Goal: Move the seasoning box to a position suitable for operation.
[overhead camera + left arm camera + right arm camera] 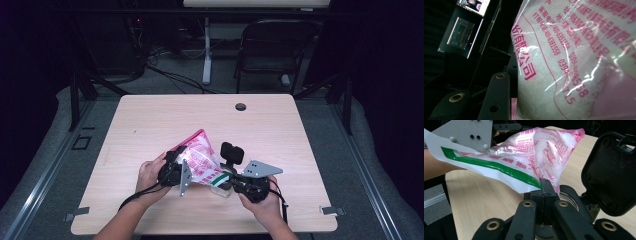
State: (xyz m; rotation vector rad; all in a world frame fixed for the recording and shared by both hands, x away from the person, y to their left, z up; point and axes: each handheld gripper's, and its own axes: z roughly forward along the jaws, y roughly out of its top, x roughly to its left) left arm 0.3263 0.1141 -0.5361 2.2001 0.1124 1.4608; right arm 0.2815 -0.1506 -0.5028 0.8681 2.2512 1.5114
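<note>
Bag (200, 159) of white grains, printed in pink with a green stripe, is held tilted above the counter (150, 125), near the middle of its front edge, between the two hand-held grippers. The right hand-held gripper (545, 185) is clenched on the bag's lower, green-striped corner, the film being pinched between its closed jaws. The left hand-held gripper (176, 170) is clamped on the bag's left side, the bag being pressed against its jaw in the left gripper view, with its grey plate (185, 176) turned toward the bag. Just beside the right jaws, a jar (567, 196) with a black flip lid (610, 172) standing open is seen under the bag. Farther back, a round hole (240, 106) is set near the counter's far edge.
</note>
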